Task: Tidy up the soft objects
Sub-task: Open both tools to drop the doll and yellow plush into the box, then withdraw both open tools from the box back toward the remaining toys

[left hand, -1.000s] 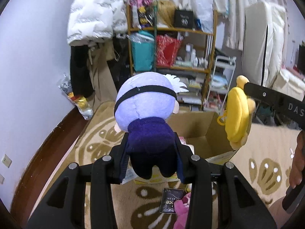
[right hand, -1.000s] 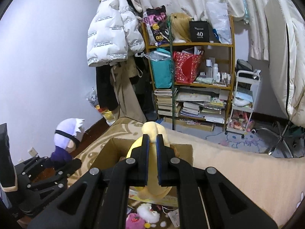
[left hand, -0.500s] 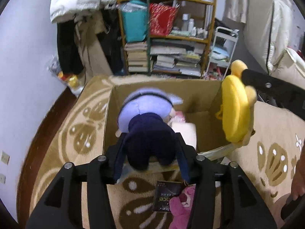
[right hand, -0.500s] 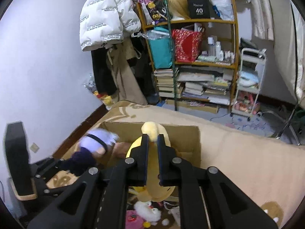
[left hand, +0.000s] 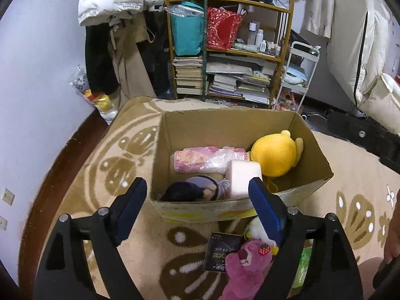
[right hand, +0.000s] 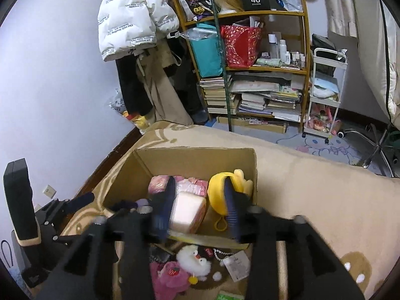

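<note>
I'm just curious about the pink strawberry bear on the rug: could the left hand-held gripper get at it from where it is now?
Probably yes. The left hand-held gripper is open and empty, and the pink bear lies uncovered on the rug just below its right finger, outside the cardboard box.

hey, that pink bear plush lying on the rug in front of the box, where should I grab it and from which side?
Grip the pink bear plush across its round head, coming straight down from above with the left gripper, which is open and nearest. The head is its bulkiest soft part and faces up, while the lower body is hidden behind the gripper. The cardboard box wall stands just beyond it, so a low approach from that side looks blocked.
</note>
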`<control>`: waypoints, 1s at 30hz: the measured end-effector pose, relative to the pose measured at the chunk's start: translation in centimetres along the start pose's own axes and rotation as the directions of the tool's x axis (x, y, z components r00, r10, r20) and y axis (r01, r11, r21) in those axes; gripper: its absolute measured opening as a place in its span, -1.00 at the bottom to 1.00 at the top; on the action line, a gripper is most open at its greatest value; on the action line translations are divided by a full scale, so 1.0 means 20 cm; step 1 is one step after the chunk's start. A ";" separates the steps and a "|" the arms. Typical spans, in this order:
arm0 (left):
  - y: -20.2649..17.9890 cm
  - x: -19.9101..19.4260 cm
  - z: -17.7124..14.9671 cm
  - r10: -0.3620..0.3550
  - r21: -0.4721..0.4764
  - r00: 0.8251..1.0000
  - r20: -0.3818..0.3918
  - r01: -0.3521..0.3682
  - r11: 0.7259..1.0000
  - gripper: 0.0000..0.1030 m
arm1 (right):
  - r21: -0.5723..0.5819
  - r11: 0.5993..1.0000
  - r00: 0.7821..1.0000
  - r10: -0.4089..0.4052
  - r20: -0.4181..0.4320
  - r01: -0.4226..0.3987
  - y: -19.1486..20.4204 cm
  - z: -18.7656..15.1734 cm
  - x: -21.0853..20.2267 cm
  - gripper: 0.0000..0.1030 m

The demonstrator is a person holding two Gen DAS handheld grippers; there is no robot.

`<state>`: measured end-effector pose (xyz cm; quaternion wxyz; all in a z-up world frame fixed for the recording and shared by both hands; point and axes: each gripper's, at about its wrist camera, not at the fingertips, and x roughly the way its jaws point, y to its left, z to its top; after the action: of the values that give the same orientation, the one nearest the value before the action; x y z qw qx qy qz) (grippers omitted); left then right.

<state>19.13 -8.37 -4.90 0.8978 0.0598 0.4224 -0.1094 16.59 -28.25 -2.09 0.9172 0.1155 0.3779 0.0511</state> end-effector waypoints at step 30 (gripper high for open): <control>-0.06 -0.33 -0.27 -0.013 0.025 1.000 -0.014 0.014 1.000 0.99 | 0.053 0.997 0.997 -0.049 -0.056 0.052 0.04 -0.25 -0.31 1.00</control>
<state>10.69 -7.56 -3.39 0.8932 0.0690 0.4277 -0.1202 8.69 -27.81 -1.07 0.9040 0.1294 0.4069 0.0209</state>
